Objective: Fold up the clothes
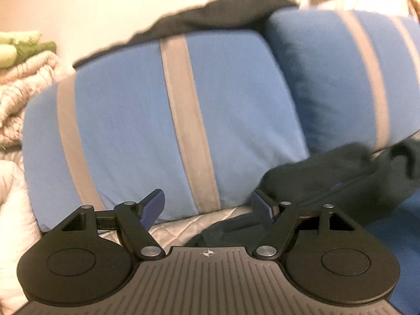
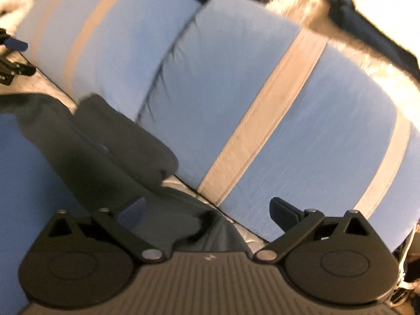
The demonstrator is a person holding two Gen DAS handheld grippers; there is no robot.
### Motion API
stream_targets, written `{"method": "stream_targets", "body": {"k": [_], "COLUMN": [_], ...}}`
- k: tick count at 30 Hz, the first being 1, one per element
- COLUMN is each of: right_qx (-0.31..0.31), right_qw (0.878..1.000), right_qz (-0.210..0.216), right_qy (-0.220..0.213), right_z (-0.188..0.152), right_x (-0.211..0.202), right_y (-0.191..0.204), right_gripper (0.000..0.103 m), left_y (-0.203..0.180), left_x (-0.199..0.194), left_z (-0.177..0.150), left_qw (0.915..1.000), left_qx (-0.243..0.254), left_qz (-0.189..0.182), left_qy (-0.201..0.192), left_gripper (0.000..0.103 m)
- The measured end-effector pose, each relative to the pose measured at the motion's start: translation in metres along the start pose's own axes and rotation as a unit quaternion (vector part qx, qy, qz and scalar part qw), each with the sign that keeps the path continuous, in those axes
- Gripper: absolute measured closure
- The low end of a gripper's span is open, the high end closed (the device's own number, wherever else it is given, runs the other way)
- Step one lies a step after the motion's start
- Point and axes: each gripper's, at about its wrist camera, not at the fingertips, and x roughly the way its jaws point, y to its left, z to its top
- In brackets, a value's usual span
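A dark grey garment (image 1: 328, 178) lies crumpled on the quilted bed cover, against the blue pillows. In the left wrist view it spreads from the right side down to just under my left gripper (image 1: 210, 207), which is open with nothing between its fingers. The right wrist view shows the same dark garment (image 2: 110, 152) at left and centre, running under my right gripper (image 2: 207, 212). That gripper is open too, its left finger over the cloth and its right finger in front of a pillow. The left gripper (image 2: 13, 57) shows at the far left edge.
Two blue pillows with grey stripes (image 1: 162, 120) (image 2: 275, 110) stand close ahead. A blue cloth (image 2: 23, 183) lies under the garment's near side. Folded pink and green textiles (image 1: 23, 60) are stacked at left. Dark clothing (image 1: 223, 15) lies on top of the pillows.
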Motion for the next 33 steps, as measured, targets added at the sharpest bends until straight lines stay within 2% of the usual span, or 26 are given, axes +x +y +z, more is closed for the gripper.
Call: {"method": "stream_targets", "body": {"k": [5,11,14,18,23,27,29,33], "right_qx": [0.021,0.055,0.071,0.092,0.098,0.083,0.088,0.124], "right_qw": [0.999,0.996,0.993,0.989,0.983,0.978,0.976,0.972], "right_qz": [-0.009,-0.015,-0.018,-0.008,-0.001,-0.018,0.001,0.049], "right_qy": [-0.034,-0.074,-0.094,-0.119,-0.153,-0.189,-0.201,-0.194], "right_z": [0.023,0.042,0.049,0.060,0.083,0.105,0.112,0.103], "right_x": [-0.047,-0.103,-0.133,-0.169,-0.213,-0.251,-0.266,-0.266], "right_y": [-0.010,-0.032,-0.045,-0.063,-0.081,-0.093,-0.100,-0.098], "right_gripper": [0.000,0.000,0.000,0.000,0.000,0.000,0.000,0.000], "left_y": [-0.010,-0.016,-0.009,0.006,0.028,0.047,0.051,0.056], "left_x": [-0.057,-0.100,-0.121,-0.150,-0.185,-0.213,-0.226,-0.227], "left_z": [0.019,0.051,0.069,0.092,0.110,0.125,0.118,0.073], "left_qw": [0.9983,0.9947,0.9913,0.9852,0.9845,0.9834,0.9834,0.9875], "left_qx": [-0.034,-0.041,-0.063,-0.095,-0.083,-0.072,-0.052,-0.060], "left_qz": [-0.029,-0.048,-0.058,-0.071,-0.058,-0.047,-0.034,-0.021], "left_qy": [-0.037,-0.082,-0.100,-0.123,-0.143,-0.160,-0.170,-0.144], "left_gripper": [0.028,0.025,0.020,0.020,0.020,0.018,0.011,0.011]}}
